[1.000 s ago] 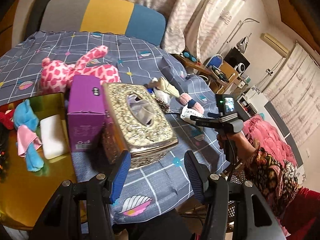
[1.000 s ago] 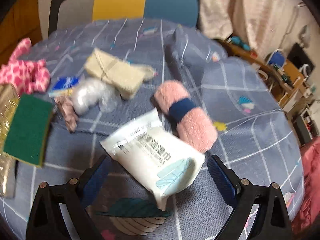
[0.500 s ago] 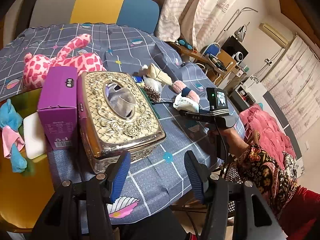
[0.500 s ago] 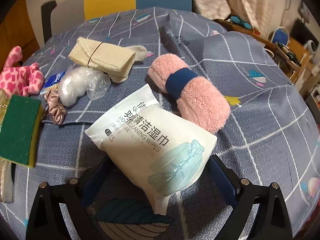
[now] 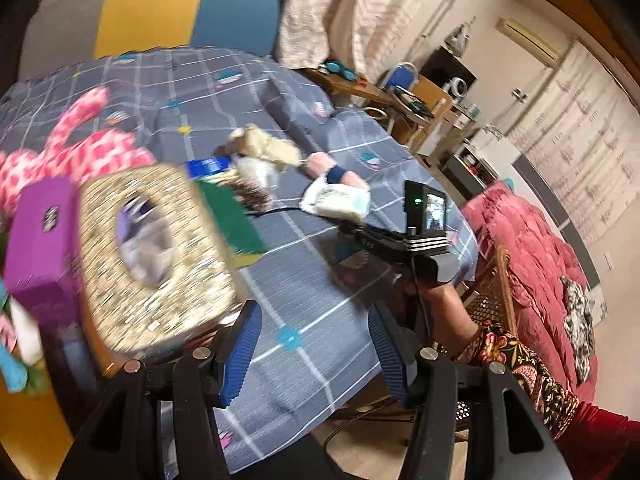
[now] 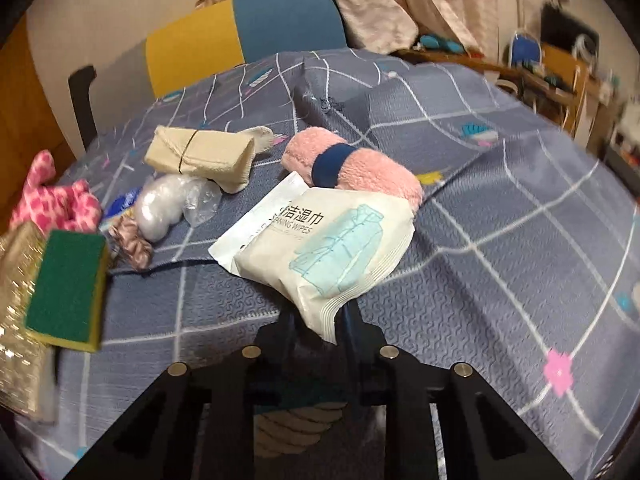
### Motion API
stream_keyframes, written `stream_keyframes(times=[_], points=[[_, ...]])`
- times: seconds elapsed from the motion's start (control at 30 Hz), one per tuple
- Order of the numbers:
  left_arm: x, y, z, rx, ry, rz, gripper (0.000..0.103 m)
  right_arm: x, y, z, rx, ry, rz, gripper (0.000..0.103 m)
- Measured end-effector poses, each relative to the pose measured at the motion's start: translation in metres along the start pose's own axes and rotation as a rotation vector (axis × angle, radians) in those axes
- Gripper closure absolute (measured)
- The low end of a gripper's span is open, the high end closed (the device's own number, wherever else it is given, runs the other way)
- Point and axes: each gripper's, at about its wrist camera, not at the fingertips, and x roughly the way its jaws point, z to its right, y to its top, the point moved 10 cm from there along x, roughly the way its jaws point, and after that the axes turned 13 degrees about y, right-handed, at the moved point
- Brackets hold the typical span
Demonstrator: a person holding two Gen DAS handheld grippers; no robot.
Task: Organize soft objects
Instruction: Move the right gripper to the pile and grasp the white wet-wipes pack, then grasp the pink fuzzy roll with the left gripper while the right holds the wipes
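Note:
A white wipes pack (image 6: 328,236) lies on the grey checked tablecloth (image 6: 500,216). My right gripper (image 6: 320,320) has its jaws closing, and they pinch the pack's near end. Right behind the pack rests a pink rolled towel (image 6: 360,168) with a blue band. Further left are a beige folded cloth (image 6: 200,152), a clear plastic bag (image 6: 168,204), a scrunchie (image 6: 134,240) and a green sponge (image 6: 66,284). In the left wrist view my left gripper (image 5: 316,344) stands open and empty over the table's near edge, beside the gold tissue box (image 5: 160,272). There the wipes pack (image 5: 340,200) shows at the right gripper's tips.
A purple box (image 5: 44,240) stands left of the tissue box, and a pink spotted plush (image 5: 80,152) lies behind it. A person's patterned sleeve (image 5: 520,364) holds the right gripper off the table's right edge. A yellow and blue chair (image 5: 180,12) is at the far side.
The right gripper's wide jaws have come together on the wipes pack's near end. The left gripper has swung right, so the tissue box and purple box slid left in its view.

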Motion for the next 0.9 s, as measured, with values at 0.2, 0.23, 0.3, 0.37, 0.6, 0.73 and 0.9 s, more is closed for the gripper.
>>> stream_keyframes(times=[0.2,0.23,0.3,0.37,0.6,0.73,0.9], points=[[0.005,0.016,0.028,0.064,-0.018,0.014,0.047,-0.018,0.033,-0.017,-0.157,-0.034,0.039,0.030],[0.006,0.018,0.029,0.064,-0.016,0.016,0.047,-0.016,0.039,-0.022,-0.187,-0.026,0.026,0.026],[0.009,0.022,0.030,0.055,-0.014,0.014,0.047,-0.001,0.046,-0.028,-0.240,-0.006,-0.050,0.021],[0.012,0.023,0.029,0.048,-0.008,0.007,0.047,0.022,0.045,-0.030,-0.302,-0.003,-0.172,0.021],[0.022,0.031,0.017,0.021,0.031,-0.005,0.047,0.045,0.034,-0.023,-0.486,-0.100,-0.295,0.018],[0.034,0.033,0.017,0.002,0.032,-0.033,0.047,0.036,0.028,-0.020,-0.461,-0.071,-0.285,0.033],[0.042,0.038,0.030,0.025,0.025,-0.037,0.047,0.024,0.016,-0.017,-0.426,-0.023,-0.260,0.038]])
